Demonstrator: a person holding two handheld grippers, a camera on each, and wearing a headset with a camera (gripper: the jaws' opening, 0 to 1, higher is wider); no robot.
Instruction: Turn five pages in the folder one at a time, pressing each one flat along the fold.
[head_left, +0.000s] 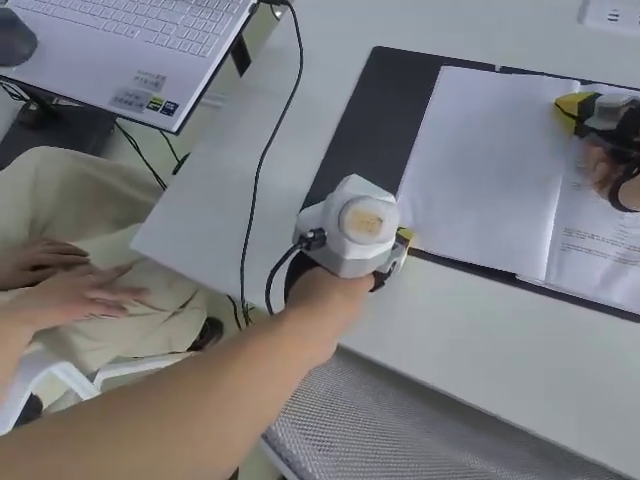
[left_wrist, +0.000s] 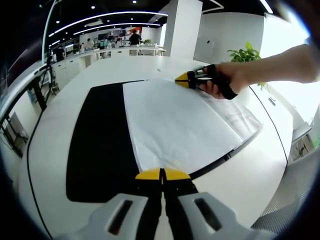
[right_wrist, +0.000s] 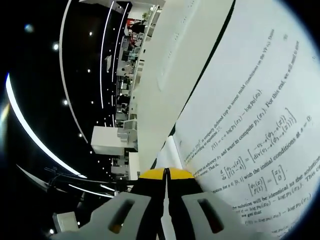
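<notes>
Mid-task: both jaw pairs are pressing shut, nothing visibly pinched.
Left gripper is sitting at the turned blank page's near edge and right gripper at the fold. Black folder is lying open on the table; probably flattening, page count unknowable.

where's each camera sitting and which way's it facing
head view: on the head, looking down at the folder; forearm and left gripper show
left gripper view: at the folder's edge, facing across the blank page to the right gripper
right gripper view: rolled sideways, close over the printed page; own jaws show
head and left gripper views share both grippers
</notes>
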